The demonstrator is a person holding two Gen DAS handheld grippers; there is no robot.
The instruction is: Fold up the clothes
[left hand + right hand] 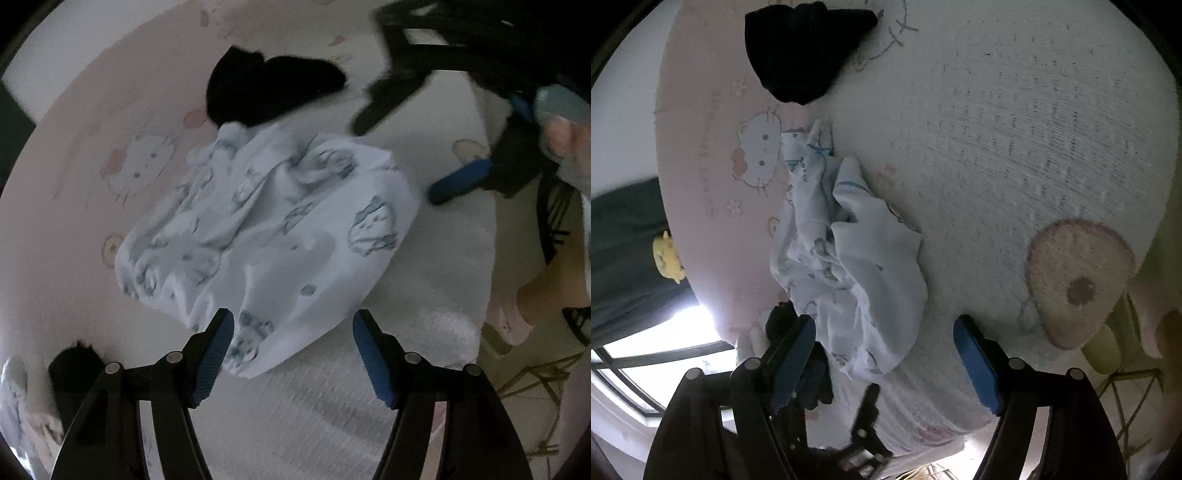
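A crumpled white garment with a grey-blue print [266, 229] lies on the pink and white bed cover [74, 206]. My left gripper [293, 354] is open and empty just above its near edge. The right gripper [399, 155] shows at the upper right of the left wrist view, blurred, with its fingers apart. In the right wrist view the same garment [849, 258] lies bunched ahead of my open, empty right gripper [884, 354]. A black garment [266, 92] lies beyond the white one; it also shows in the right wrist view [801, 51].
The bed cover [1015, 129] has cartoon cat prints. Another dark piece of cloth [74, 365] and a printed white one [14, 398] sit at the near left. A window [657, 354] and a dark curtain [624, 251] are to the left of the bed. The bed edge drops off at the right.
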